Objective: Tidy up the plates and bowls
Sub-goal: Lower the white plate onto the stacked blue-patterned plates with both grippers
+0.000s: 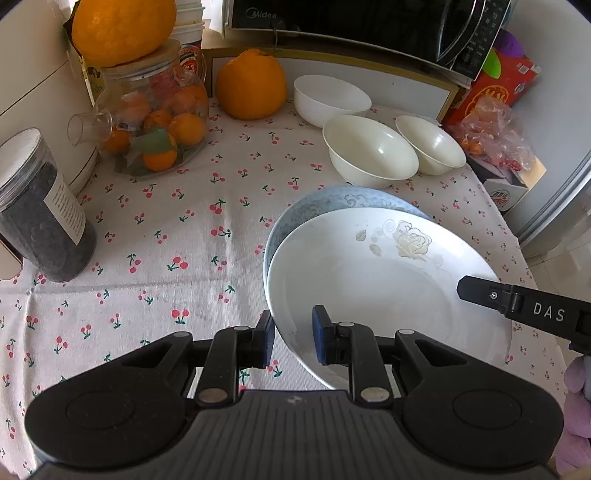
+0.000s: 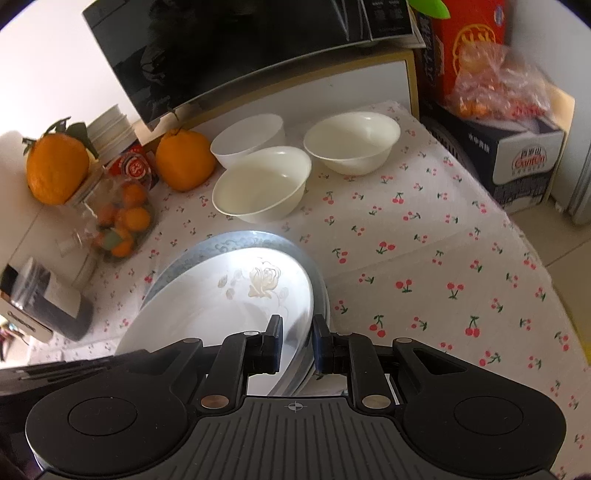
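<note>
A white plate with a rose print (image 1: 376, 280) lies on a blue patterned plate (image 1: 332, 201); both are held tilted above the cherry-print cloth. My left gripper (image 1: 292, 338) is shut on the white plate's near rim. My right gripper (image 2: 297, 341) is shut on the rims of both plates (image 2: 229, 299) at their right side; its finger shows in the left wrist view (image 1: 517, 299). Three white bowls stand behind: a large one (image 1: 371, 151), a smaller one (image 1: 430, 144) and a far one (image 1: 330, 98).
A glass jar of oranges (image 1: 155, 122) with a big orange on top (image 1: 123, 27), another orange (image 1: 251, 85), a dark canister (image 1: 40, 206), a microwave (image 1: 369, 26) and red boxes with a bag (image 1: 495, 122) ring the table (image 1: 166, 236).
</note>
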`<state>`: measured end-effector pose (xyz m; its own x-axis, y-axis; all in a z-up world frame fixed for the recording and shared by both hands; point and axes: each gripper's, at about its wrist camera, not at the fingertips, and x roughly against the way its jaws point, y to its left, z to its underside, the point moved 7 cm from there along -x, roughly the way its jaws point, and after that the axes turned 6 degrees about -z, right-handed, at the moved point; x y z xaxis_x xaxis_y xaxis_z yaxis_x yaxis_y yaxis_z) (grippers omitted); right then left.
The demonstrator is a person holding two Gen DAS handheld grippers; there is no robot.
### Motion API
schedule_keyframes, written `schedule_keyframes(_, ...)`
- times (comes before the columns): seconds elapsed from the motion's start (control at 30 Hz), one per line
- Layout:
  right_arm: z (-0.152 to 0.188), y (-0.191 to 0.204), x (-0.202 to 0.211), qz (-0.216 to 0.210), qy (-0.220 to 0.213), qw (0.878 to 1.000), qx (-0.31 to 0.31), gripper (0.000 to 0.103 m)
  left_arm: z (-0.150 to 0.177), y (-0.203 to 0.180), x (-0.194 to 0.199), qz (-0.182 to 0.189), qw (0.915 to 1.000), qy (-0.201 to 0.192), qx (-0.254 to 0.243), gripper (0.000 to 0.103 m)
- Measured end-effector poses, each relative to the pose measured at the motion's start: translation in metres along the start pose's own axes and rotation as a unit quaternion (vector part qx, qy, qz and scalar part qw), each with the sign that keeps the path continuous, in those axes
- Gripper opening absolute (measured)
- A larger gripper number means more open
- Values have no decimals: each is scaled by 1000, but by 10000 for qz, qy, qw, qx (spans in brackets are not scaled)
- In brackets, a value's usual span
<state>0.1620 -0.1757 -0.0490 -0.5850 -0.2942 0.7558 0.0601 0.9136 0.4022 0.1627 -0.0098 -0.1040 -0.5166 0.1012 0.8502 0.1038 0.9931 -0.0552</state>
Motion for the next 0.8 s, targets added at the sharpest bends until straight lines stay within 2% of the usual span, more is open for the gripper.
schedule_keyframes(0.23, 3, 12, 0, 401, 33, 9973, 616, 19, 2, -3, -2, -96, 9998, -53, -175, 19)
schedule_keyframes(0.53, 6, 9, -4, 498, 231, 9966, 623, 19, 2, -7, -1, -232, 9987, -128, -439, 19)
schedule_keyframes(0.8, 4, 12, -6, 623, 271, 9943, 821, 20, 2, -8, -1, -286, 9987, -115, -418, 19)
